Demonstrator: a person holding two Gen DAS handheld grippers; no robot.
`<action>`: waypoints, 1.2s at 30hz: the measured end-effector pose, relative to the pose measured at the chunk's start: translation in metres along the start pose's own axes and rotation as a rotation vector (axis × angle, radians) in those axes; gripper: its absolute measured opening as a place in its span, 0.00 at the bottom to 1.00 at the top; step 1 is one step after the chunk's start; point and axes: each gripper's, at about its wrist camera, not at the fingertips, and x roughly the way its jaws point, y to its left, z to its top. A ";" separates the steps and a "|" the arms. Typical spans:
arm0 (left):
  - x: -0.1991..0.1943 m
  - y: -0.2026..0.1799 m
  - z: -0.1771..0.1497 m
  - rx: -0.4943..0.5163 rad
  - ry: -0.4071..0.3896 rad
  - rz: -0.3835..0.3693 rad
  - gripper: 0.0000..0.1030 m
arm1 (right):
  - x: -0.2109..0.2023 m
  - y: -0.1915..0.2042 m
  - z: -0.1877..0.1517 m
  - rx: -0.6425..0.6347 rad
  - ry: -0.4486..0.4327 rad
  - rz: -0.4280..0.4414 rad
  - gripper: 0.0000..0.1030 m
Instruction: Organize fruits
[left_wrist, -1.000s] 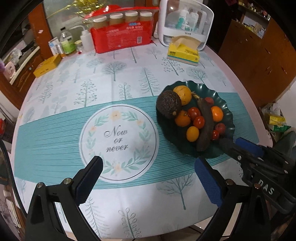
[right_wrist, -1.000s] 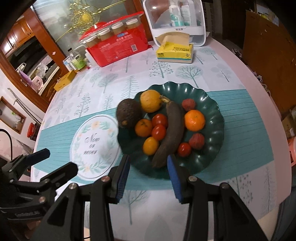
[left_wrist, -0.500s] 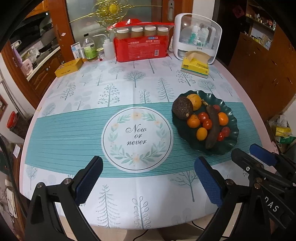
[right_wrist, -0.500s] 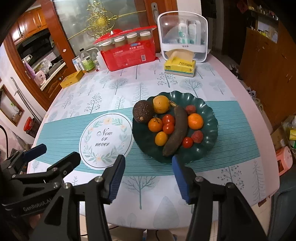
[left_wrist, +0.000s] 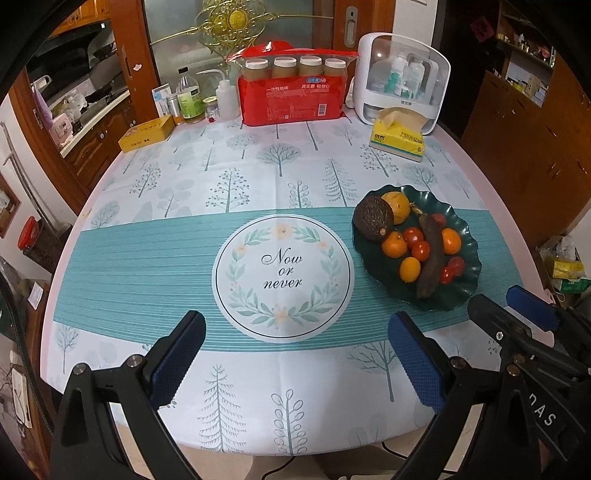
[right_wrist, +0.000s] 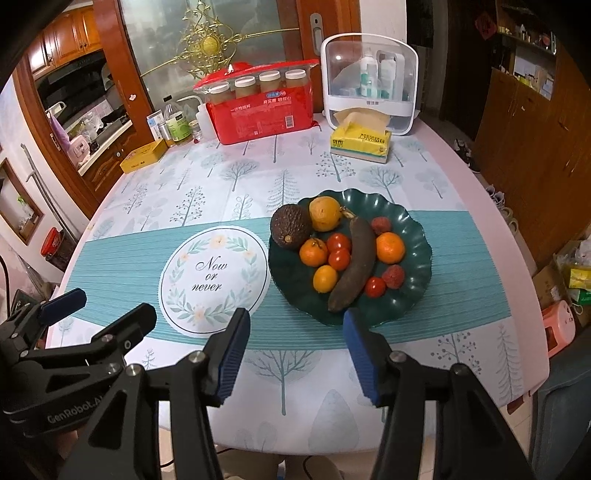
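Looks basically done to me: all the fruit (right_wrist: 341, 251) is piled on the green plate (right_wrist: 417, 291) right of the tablecloth's centre, so both grippers, left (left_wrist: 295, 354) and right (right_wrist: 295, 354), hang spread wide and empty above the table's near edge.

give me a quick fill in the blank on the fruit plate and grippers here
1. The dark green scalloped plate holds all the ____.
2. The long brown overripe banana lies between two orange ____.
3. The left gripper and right gripper are both ____.

Missing: fruit; tangerines; open
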 end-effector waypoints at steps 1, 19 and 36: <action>0.000 0.000 0.000 0.000 -0.001 0.001 0.96 | 0.000 0.000 0.000 0.000 -0.001 -0.001 0.52; 0.000 -0.004 0.008 0.001 -0.014 0.001 0.96 | 0.001 -0.005 0.010 -0.001 -0.011 -0.009 0.52; 0.002 -0.002 0.009 0.007 -0.012 -0.003 0.96 | 0.004 -0.006 0.011 -0.001 -0.009 -0.006 0.52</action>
